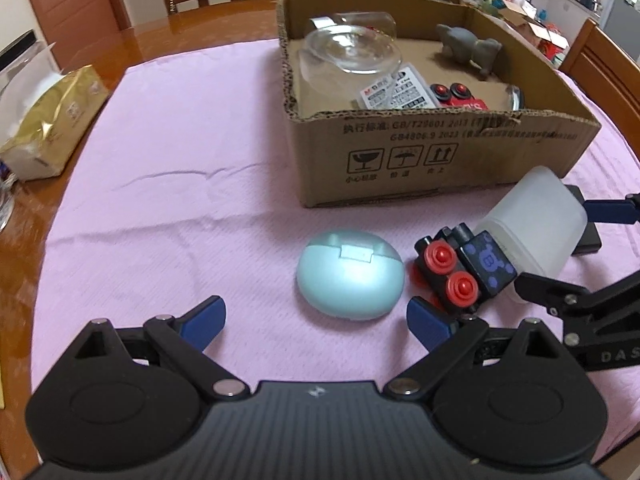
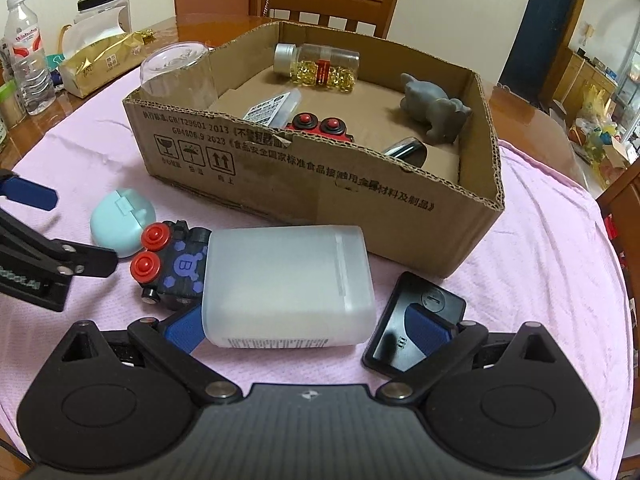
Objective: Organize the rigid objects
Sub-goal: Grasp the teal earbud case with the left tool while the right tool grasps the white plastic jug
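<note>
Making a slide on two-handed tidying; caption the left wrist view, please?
Open left gripper nears a mint case beside a toy car, before the cardboard box.

— How is the light looking?
— Soft, even room light is falling from above — shadows are staying faint.
— Any glare?
— The wooden table (image 1: 28, 216) is shining. Edges are bending, corners darkening; far background is blurring.
</note>
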The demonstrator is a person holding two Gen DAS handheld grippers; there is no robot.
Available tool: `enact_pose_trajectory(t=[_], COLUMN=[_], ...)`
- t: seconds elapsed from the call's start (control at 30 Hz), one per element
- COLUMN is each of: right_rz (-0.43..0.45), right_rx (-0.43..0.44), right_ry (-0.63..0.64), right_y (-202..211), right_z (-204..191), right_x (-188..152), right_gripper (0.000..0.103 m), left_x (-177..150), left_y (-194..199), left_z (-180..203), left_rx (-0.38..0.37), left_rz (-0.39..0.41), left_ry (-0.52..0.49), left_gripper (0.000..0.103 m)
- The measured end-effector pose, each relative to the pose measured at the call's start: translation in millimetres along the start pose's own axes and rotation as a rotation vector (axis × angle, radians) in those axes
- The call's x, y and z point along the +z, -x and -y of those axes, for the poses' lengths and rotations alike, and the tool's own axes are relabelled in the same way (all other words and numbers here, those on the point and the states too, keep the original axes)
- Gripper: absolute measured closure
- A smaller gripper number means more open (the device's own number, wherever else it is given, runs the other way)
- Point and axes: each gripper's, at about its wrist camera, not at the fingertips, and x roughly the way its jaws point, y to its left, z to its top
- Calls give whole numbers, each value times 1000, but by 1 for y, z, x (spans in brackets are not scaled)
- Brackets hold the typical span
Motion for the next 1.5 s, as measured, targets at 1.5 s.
enact_pose_trajectory(t=[1.5], right_rz=[-4], right_rx=[7], right_ry=[165], right_y=[-17], right_z=[-23], right_x=[17], right_gripper=[6], left_x=[-11], left_y=[-1], left_z=[-8], left_rx=[1], left_rz=[35], left_ry=[31], left_gripper=[39])
